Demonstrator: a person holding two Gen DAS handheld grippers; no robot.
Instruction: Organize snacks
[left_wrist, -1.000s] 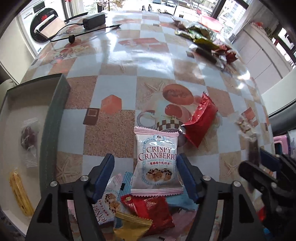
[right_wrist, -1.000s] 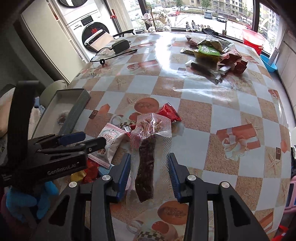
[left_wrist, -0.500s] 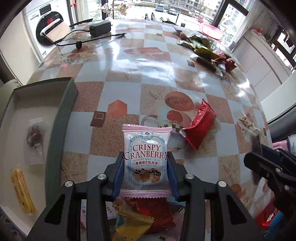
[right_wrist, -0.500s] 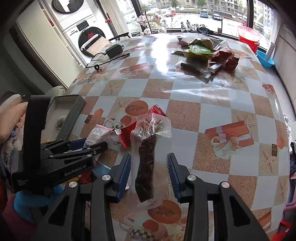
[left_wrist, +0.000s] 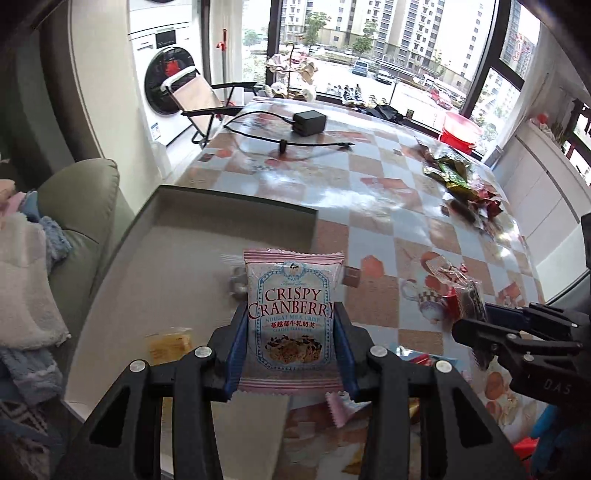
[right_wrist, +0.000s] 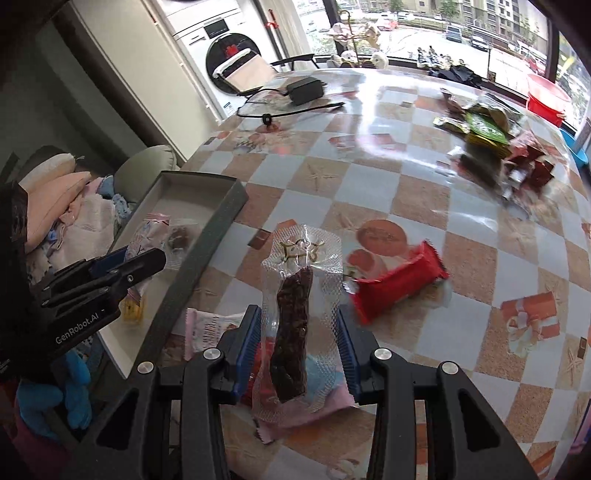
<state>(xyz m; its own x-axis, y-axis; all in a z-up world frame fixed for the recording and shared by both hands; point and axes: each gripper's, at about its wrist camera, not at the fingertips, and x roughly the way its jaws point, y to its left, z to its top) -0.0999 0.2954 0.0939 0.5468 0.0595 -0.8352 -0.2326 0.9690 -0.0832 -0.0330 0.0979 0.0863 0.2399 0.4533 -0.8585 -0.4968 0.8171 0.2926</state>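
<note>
Left gripper (left_wrist: 291, 345) pinches the cranberry pack (left_wrist: 291, 321) above the tray (left_wrist: 236, 206); lower it beside the yellow snack (left_wrist: 169, 345) before releasing. Right gripper (right_wrist: 300, 345) clamps the jerky (right_wrist: 295, 325), right of the tray

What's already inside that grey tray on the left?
In the grey tray lie a clear-wrapped dark snack and a yellow snack. The left tongs hold the cranberry packet over the tray, hiding part of its floor; anything beneath can't be seen.
</note>
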